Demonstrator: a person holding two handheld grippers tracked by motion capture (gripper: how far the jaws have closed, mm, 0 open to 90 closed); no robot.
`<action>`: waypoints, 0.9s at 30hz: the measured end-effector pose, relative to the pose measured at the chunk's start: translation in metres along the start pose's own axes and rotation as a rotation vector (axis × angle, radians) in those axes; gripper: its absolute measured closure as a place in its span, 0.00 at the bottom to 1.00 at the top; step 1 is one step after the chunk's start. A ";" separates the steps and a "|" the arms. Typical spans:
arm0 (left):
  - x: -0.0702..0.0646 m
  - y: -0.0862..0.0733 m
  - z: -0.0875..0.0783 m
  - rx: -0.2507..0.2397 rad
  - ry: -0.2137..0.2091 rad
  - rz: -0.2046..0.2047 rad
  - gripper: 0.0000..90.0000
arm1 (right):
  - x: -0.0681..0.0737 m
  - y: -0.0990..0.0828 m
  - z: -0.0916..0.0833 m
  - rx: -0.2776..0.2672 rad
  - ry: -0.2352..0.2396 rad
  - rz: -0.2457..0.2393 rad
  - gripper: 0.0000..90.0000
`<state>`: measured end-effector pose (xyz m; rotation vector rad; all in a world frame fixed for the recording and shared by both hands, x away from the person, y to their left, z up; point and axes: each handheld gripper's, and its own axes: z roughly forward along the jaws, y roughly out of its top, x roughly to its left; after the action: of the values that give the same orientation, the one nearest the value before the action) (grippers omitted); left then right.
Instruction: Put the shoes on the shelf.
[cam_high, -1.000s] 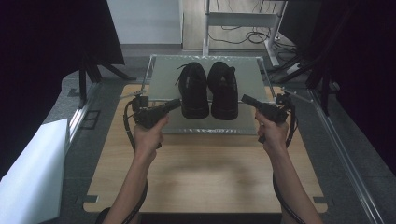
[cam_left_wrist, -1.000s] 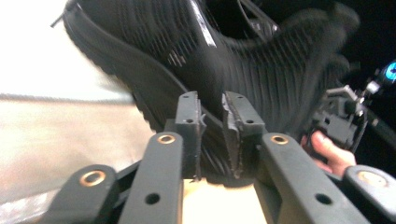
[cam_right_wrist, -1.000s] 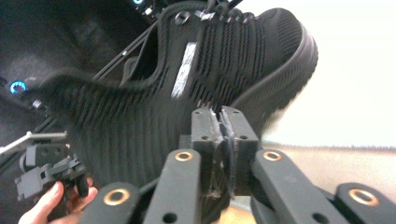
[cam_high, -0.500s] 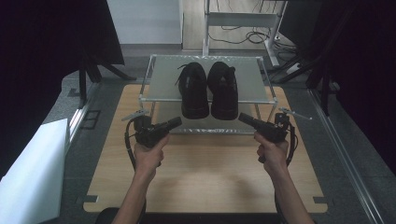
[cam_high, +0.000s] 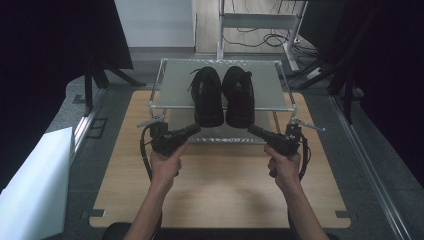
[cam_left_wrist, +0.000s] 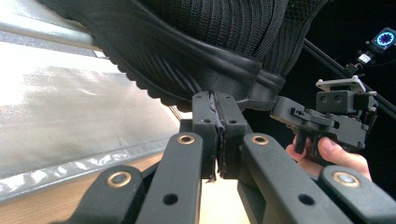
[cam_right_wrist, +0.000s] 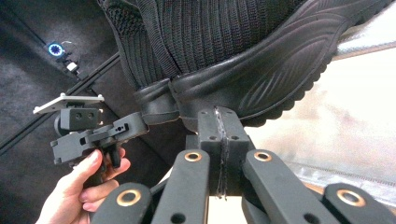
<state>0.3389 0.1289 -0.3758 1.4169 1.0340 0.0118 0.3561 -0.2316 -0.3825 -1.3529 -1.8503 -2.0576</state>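
Two black shoes (cam_high: 222, 97) sit side by side on the wire rack's (cam_high: 172, 77) upper shelf, heels toward the person; left gripper (cam_high: 192, 130) and right gripper (cam_high: 255, 131) have fingers closed, empty, just below the heels, seemingly withdrawn after placing

We list a rack (cam_high: 172, 80) at the far end of the table (cam_high: 220, 200). On its top shelf, side by side and touching, stand the left shoe (cam_high: 206, 95) and the right shoe (cam_high: 238, 95), heels toward us and overhanging the shelf's near edge. Before the rack, above the table, we record the left gripper (cam_high: 196, 128) just before the left shoe's heel and the right gripper (cam_high: 251, 129) just before the right shoe's heel. A white board (cam_high: 30, 190) lies left of the table.
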 end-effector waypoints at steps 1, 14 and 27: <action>0.000 0.000 0.000 -0.002 -0.002 -0.002 0.98 | 0.000 0.000 0.000 -0.002 -0.002 0.003 1.00; 0.002 0.008 0.006 -0.012 0.005 -0.008 0.98 | -0.001 0.008 0.009 -0.030 -0.043 0.011 1.00; 0.015 0.020 0.020 -0.011 0.043 -0.042 0.98 | -0.013 0.017 0.025 -0.035 -0.072 0.038 1.00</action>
<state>0.3708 0.1257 -0.3719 1.3896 1.0975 0.0168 0.3872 -0.2212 -0.3801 -1.4772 -1.8092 -2.0587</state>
